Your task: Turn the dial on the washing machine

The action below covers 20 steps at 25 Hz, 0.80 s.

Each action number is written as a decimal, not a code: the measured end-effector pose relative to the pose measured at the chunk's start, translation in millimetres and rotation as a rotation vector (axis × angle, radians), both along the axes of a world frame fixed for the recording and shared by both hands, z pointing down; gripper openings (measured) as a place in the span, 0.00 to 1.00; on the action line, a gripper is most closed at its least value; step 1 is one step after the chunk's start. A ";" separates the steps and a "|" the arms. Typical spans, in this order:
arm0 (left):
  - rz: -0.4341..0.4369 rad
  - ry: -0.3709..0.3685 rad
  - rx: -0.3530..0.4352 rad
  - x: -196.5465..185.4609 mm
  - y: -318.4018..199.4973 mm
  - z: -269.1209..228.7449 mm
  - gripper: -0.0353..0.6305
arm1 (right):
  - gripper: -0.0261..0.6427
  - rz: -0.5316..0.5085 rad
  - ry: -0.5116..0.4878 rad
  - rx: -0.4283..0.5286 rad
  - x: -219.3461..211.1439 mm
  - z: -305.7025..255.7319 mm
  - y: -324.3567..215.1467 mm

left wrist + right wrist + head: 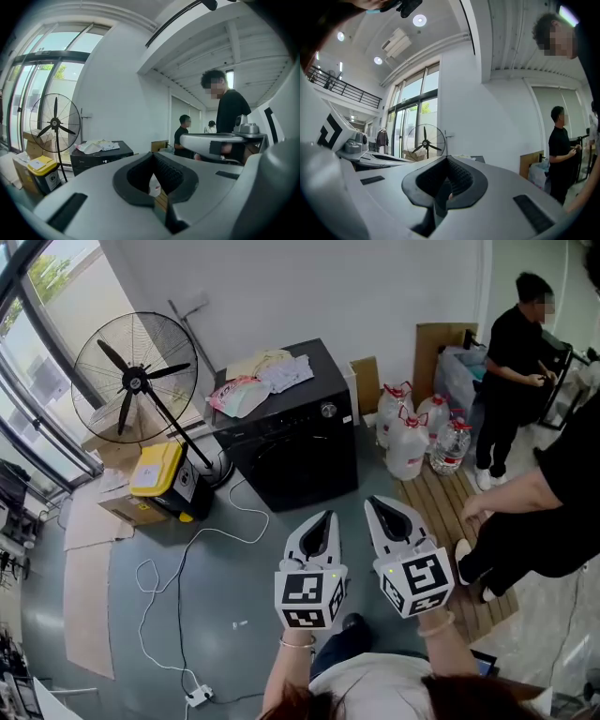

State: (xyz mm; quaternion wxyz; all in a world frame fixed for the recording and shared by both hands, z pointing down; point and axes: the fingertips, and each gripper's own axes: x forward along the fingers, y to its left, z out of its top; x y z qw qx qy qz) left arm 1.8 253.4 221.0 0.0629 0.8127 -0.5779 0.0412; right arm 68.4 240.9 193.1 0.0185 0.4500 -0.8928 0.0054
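A black washing machine (295, 432) stands against the back wall, with its round silver dial (328, 410) on the top right of its front panel. In the left gripper view the washing machine (101, 159) shows at a distance, left of the jaws. My left gripper (327, 516) and right gripper (375, 503) hang side by side in the air, well short of the machine and pointing towards it. Both are shut and hold nothing. The left gripper (152, 155) and the right gripper (447, 160) each have their jaw tips together.
Crumpled cloths and bags (258, 381) lie on the machine's top. A standing fan (134, 381) and a yellow box (157, 470) are to its left, and a white cable (178, 587) trails over the floor. Water jugs (417, 432), a wooden pallet (441, 512) and two people (511, 362) are at the right.
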 end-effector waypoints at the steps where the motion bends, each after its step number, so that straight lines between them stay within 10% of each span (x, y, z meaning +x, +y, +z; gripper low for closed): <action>1: 0.002 0.001 0.000 -5.0 -5.1 1.5 0.07 | 0.07 0.003 0.004 0.003 -4.9 0.9 -5.5; 20: 0.010 0.035 -0.022 -49.1 -89.3 21.6 0.07 | 0.07 0.055 0.106 0.049 -41.6 13.7 -92.9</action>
